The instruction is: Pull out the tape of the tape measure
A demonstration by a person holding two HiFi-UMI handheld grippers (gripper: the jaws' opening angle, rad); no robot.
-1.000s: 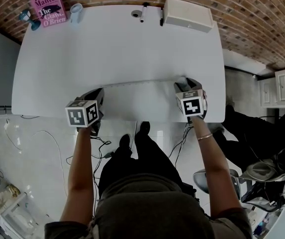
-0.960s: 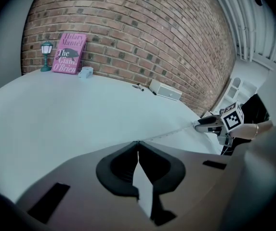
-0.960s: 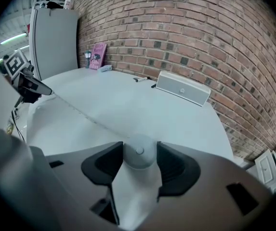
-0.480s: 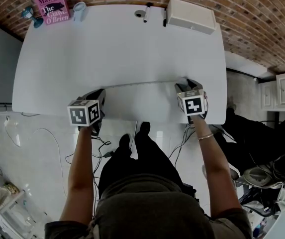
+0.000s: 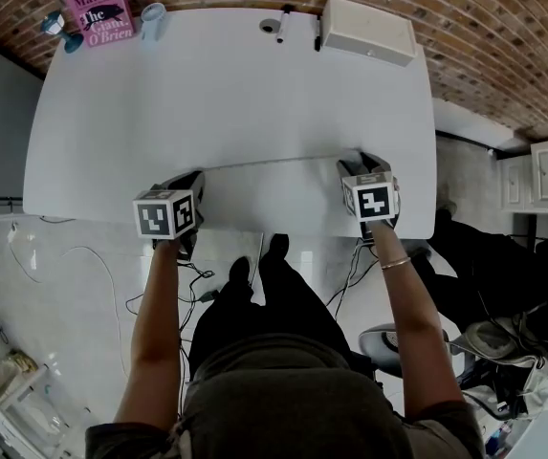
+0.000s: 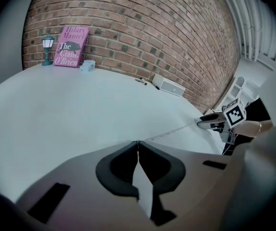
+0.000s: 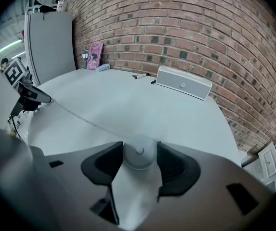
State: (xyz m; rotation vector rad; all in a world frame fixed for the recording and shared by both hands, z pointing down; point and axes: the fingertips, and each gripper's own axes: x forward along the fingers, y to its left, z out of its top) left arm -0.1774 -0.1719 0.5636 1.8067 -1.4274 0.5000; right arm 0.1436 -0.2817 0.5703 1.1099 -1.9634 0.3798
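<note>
Tape measure case (image 7: 138,158) clamped in right claw (image 7: 138,147), evidently as anchor. Tape (image 5: 269,163) runs straight across the table (image 5: 226,84) to left claw (image 6: 138,146), pinched shut on its end. The claws stand well apart, judged to draw the tape out.

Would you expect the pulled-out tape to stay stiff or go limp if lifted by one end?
Probably limp: the tape looks very thin, and straight only because the left tongs and the case hold it taut. So slim, it is likely light. The round case hints it may retract if released.
</note>
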